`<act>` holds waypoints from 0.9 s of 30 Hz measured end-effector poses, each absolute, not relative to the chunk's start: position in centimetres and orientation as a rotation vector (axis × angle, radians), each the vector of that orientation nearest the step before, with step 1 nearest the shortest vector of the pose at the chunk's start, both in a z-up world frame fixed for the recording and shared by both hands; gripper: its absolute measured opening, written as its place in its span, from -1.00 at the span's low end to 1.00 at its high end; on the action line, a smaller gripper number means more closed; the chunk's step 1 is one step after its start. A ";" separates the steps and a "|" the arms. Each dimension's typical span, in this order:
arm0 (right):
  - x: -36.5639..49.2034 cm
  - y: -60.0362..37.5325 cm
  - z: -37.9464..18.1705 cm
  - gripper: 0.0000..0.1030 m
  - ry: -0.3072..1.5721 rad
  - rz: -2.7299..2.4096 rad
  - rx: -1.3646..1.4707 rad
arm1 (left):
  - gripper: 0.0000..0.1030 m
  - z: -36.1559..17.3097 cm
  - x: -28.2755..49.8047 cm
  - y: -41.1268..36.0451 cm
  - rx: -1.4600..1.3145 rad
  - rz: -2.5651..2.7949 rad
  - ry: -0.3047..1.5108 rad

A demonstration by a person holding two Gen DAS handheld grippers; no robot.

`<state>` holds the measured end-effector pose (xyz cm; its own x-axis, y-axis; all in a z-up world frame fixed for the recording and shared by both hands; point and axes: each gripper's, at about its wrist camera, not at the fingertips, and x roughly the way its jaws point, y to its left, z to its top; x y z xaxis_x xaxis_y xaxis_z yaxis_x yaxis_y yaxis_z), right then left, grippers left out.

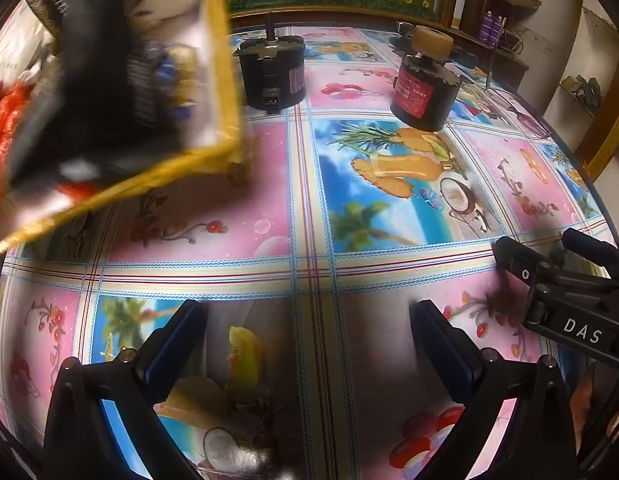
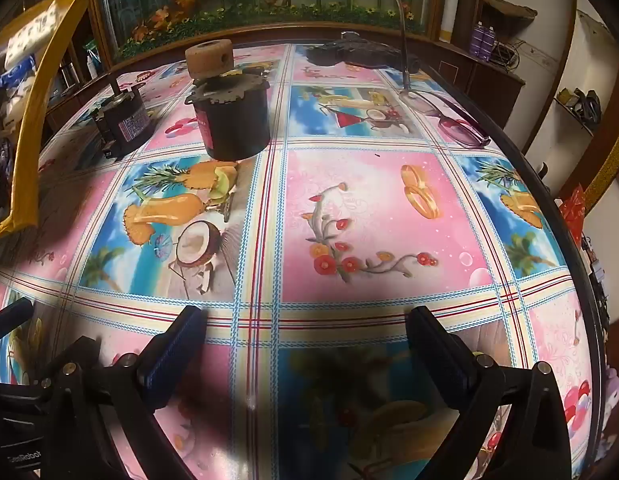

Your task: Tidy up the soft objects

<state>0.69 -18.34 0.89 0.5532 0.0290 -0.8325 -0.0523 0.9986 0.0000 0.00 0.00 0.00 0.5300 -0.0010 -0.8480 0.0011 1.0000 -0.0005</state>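
Observation:
A yellow-rimmed basket (image 1: 225, 80) full of soft packets and bags, black, white and orange, fills the upper left of the left wrist view, blurred. Its yellow rim (image 2: 41, 112) also shows at the left edge of the right wrist view. My left gripper (image 1: 307, 312) is open and empty above the patterned tablecloth (image 1: 213, 208), to the right of and below the basket. My right gripper (image 2: 305, 316) is open and empty over the tablecloth (image 2: 373, 216); its body shows in the left wrist view (image 1: 569, 292) at the right.
Two black cylindrical motors stand at the back of the table: one with a shaft (image 1: 271, 72) (image 2: 123, 124), one topped by a cork-coloured wheel (image 1: 425, 88) (image 2: 231, 116). Purple glasses (image 2: 449, 116) and a dark object (image 2: 353, 54) lie far right. The table edge (image 2: 565, 216) curves along the right.

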 end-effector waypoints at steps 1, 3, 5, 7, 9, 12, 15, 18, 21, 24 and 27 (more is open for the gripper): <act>0.7 -18.3 0.9 0.98 0.983 0.048 -0.026 | 1.00 0.0 0.0 0.0 0.000 -0.001 1.012; 0.7 -18.3 0.9 0.98 0.983 0.048 -0.026 | 1.00 0.0 0.0 0.0 0.000 -0.001 1.012; 0.7 -18.3 0.9 0.98 0.983 0.048 -0.025 | 1.00 0.0 0.0 0.0 0.000 -0.001 1.012; 0.7 -18.3 0.9 0.98 0.982 0.048 -0.026 | 1.00 0.0 0.0 0.0 0.000 -0.001 1.013; 0.7 -18.3 0.9 0.98 0.982 0.048 -0.026 | 1.00 0.0 0.0 0.0 0.000 -0.001 1.013; 0.7 -18.3 0.9 0.98 0.982 0.048 -0.027 | 1.00 0.0 0.0 0.0 0.000 -0.001 1.012; 0.7 -18.4 0.9 0.98 0.983 0.049 -0.024 | 1.00 0.0 0.0 0.0 0.000 -0.001 1.012; 0.7 -18.4 0.9 0.98 0.983 0.049 -0.024 | 1.00 0.0 0.0 0.0 0.000 -0.001 1.012; 0.7 -18.4 0.9 0.98 0.983 0.049 -0.024 | 1.00 0.0 0.0 -0.1 0.002 -0.005 1.013; 0.6 -18.4 0.9 0.98 0.982 0.050 -0.022 | 1.00 -0.2 -0.4 -0.3 0.004 -0.005 1.008; 0.6 -18.5 0.9 0.98 0.982 0.050 -0.021 | 1.00 -0.5 -0.7 -0.3 0.000 0.000 1.004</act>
<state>0.63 -18.47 0.94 0.5541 0.0332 -0.8318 -0.0522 0.9986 0.0051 -0.71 -0.31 -0.46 0.5371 0.0004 -0.8435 -0.0004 1.0000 0.0002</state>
